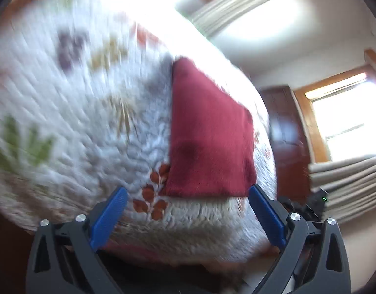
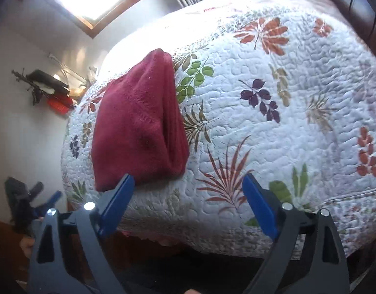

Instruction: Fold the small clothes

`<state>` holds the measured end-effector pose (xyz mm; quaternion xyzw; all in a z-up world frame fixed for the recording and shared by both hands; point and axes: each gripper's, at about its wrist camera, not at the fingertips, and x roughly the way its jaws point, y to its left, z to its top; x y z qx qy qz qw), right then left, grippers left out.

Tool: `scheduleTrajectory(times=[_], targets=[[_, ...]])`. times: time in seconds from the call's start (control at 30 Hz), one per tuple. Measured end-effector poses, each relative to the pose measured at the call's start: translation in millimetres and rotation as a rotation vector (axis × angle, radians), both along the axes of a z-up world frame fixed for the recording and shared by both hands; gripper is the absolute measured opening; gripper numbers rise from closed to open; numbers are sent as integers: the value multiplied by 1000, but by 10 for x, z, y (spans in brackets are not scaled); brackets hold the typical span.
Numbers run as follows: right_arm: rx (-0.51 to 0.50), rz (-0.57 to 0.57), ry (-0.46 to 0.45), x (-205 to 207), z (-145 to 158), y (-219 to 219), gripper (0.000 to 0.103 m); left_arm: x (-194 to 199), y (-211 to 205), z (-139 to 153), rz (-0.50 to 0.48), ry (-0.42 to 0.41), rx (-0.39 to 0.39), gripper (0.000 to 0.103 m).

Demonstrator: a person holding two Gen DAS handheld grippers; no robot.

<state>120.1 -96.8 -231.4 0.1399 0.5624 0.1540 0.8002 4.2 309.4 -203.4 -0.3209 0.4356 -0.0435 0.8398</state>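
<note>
Folded red cloth point(image 2: 139, 125) on leaf-print quilt point(image 2: 273, 112); left gripper point(image 1: 188, 192) released, right gripper point(image 2: 188, 178) released, both empty

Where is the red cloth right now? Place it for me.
The red cloth lies folded on the leaf-print quilt, near the bed's front edge. In the right wrist view it sits left of centre; both grippers, left gripper and right gripper, hang open, holding nothing.
</note>
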Motion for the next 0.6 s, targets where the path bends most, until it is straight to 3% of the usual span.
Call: scheduleTrajectory(times=[0.1, 0.17, 0.23, 0.27, 0.33, 0.4, 0.47, 0.6], targets=[[-146, 32, -113, -233, 363, 73, 91, -152, -358, 568, -25, -66, 207, 99], [-212, 32, -237, -447, 705, 120, 92, -237, -618, 934, -51, -73, 313, 99], [-281, -1, -392, -714, 1114, 160, 96, -338, -832, 1250, -84, -89, 325, 99], [-284, 0, -451, -852, 1324, 187, 101, -409, -928, 1399, -104, -105, 320, 99], [-241, 9, -518, -1070, 1622, 202, 100, -547, -1103, 1636, -134, -134, 333, 99], [-196, 9, -543, -1242, 1812, 168, 100, -709, -1261, 1769, -146, -145, 362, 99], [-243, 2, -499, -1298, 1878, 187, 100, -818, -1348, 1812, -122, -119, 383, 99], [-324, 7, -458, -1530, 1980, 237, 100, -955, -1375, 1795, -96, -72, 303, 99]])
